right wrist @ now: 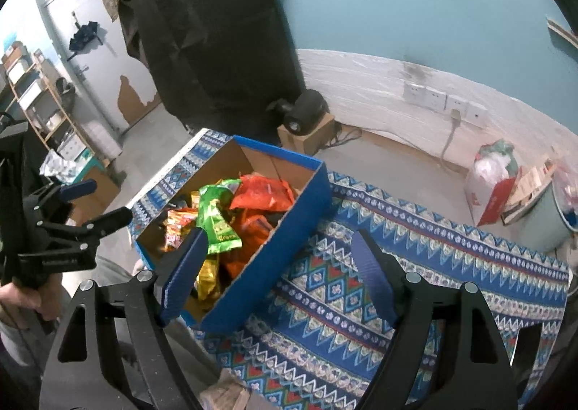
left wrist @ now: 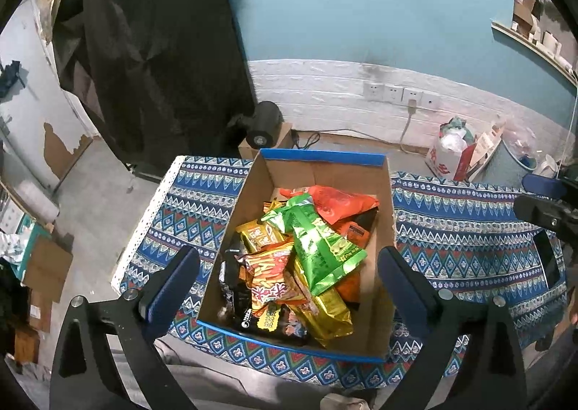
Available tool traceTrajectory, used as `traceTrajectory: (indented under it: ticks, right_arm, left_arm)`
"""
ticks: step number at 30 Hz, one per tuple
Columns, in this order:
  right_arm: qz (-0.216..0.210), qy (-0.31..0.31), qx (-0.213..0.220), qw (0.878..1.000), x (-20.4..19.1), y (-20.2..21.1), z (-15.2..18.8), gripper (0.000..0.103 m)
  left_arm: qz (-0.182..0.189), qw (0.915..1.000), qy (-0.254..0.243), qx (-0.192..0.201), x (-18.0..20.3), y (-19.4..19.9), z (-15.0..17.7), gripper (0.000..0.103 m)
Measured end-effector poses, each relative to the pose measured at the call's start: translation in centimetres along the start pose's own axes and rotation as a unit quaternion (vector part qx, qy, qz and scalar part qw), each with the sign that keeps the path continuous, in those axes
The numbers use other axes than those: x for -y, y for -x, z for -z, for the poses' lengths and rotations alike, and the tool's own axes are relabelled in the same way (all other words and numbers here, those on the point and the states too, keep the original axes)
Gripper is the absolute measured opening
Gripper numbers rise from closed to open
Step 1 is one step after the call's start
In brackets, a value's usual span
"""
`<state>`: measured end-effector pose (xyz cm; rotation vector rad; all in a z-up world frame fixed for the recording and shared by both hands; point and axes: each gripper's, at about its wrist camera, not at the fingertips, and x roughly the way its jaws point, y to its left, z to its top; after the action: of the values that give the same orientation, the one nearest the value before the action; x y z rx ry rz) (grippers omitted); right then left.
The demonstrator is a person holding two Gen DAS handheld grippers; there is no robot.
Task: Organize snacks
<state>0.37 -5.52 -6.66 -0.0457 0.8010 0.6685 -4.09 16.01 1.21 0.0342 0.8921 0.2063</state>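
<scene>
Tool status: the left tool stands wide at the lower centre of the left wrist view, empty, its blue pads flanking the cardboard box. The right tool is also wide and empty at the lower centre of the right wrist view, above the patterned cloth covering the tabletop. Inside the box lie piled snack packets: a green packet on top, an orange packet behind it. Farther back, wall sockets sit on the white wall.
</scene>
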Motion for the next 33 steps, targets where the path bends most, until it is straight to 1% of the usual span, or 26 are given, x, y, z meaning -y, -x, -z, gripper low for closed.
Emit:
traceTrajectory:
  ticks: [5, 7, 12, 16, 33]
  right_arm:
    - [0.021, 0.019, 0.010, 1.000, -0.29, 0.63, 0.12, 0.081]
    - [0.023, 0.020, 0.011, 0.999, -0.27, 0.71, 0.12, 0.081]
    - [0.027, 0.017, 0.013, 0.999, -0.05, 0.69, 0.11, 0.081]
    - [0.026, 0.015, 0.014, 0.999, 0.03, 0.80, 0.05, 0.081]
    - [0.022, 0.019, 0.010, 1.000, -0.37, 0.54, -0.01, 0.081]
  left_arm:
    - [0.003, 1.0000, -0.004, 0.005, 0.49, 0.58, 0.00, 0.100]
    - [0.002, 0.9999, -0.006, 0.011, 0.70, 0.87, 0.00, 0.100]
    - [-0.003, 0.9999, -0.007, 0.009, 0.91, 0.85, 0.08, 0.100]
    - [-0.003, 1.0000, -0.008, 0.002, 1.01, 0.62, 0.11, 0.100]
    - [0.001, 0.9999, -0.010, 0.003, 0.94, 0.76, 0.32, 0.100]
